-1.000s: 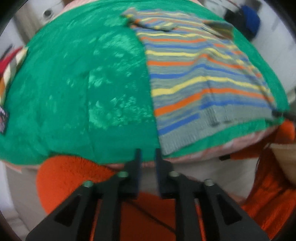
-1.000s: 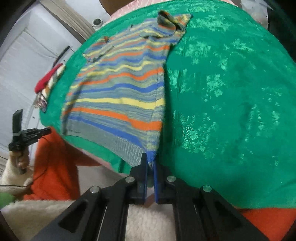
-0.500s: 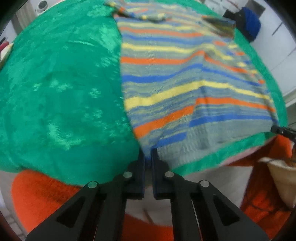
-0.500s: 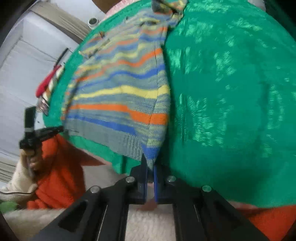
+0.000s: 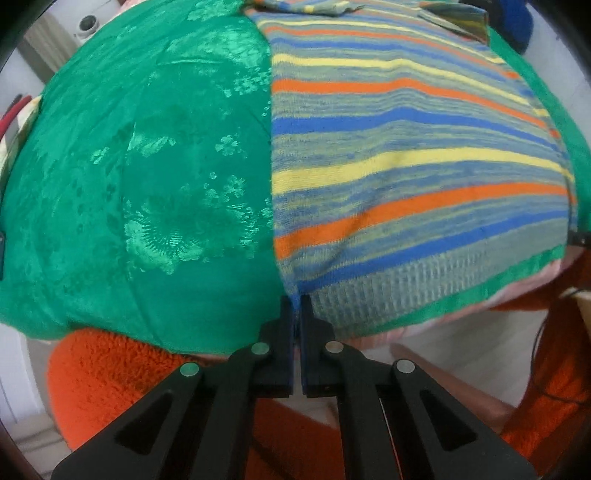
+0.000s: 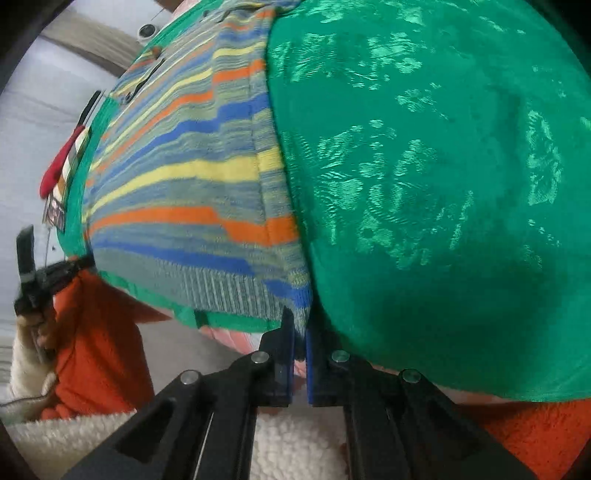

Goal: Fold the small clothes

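Observation:
A small knitted sweater (image 5: 406, 166) with blue, yellow, orange and grey stripes lies flat on a green patterned cloth (image 5: 147, 166). My left gripper (image 5: 295, 306) is shut on the near left corner of its ribbed hem. In the right wrist view the sweater (image 6: 177, 184) fills the left half and the green cloth (image 6: 443, 184) the right. My right gripper (image 6: 300, 321) is shut on the hem's other near corner. The left gripper (image 6: 55, 273) also shows at the far end of the hem there. The sweater's collar end is bunched at the far side.
An orange fleece garment (image 5: 110, 369) on the person lies below the table edge, with white fleece (image 6: 295, 443) under the right gripper. A red and striped item (image 6: 59, 166) sits past the cloth's left side. A dark blue object (image 5: 517, 22) stands beyond the far right.
My left gripper moved right to the hem corner and closed on it. Both grippers sank closer to the table; the right one kept its grip on its corner.

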Available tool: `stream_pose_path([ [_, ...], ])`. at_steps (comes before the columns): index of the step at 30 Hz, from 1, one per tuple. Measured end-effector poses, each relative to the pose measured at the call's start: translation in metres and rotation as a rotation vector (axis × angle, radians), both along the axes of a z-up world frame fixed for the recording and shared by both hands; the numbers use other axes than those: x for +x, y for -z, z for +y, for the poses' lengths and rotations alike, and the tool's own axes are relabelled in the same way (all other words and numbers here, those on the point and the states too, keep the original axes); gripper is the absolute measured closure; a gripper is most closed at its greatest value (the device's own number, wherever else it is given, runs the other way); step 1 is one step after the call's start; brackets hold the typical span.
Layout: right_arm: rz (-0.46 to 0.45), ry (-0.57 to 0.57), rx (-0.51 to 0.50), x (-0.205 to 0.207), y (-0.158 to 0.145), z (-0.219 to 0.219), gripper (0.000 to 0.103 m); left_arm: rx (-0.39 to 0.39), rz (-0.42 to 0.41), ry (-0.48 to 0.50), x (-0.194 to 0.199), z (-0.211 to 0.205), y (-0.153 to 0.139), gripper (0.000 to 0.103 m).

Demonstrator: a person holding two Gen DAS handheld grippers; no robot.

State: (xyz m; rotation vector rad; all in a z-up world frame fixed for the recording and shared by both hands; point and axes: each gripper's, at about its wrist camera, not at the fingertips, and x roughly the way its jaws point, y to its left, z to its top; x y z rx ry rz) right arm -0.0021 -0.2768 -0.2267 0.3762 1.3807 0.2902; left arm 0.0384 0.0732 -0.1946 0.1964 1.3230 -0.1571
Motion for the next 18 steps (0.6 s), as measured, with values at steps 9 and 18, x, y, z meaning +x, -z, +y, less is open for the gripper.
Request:
stream_pose_path([
  [9, -0.041, -0.081, -0.238, -0.014, -0.072, -0.024, 0.066, 0.060, -0.216, -0.057, -0.028, 0.006, -0.079, 0.033],
  [18, -0.480, -0.420, -0.353, 0.138, -0.152, 0.058, 0.046, -0.048, -0.530, -0.229, 0.020, -0.019, -0.083, 0.021],
])
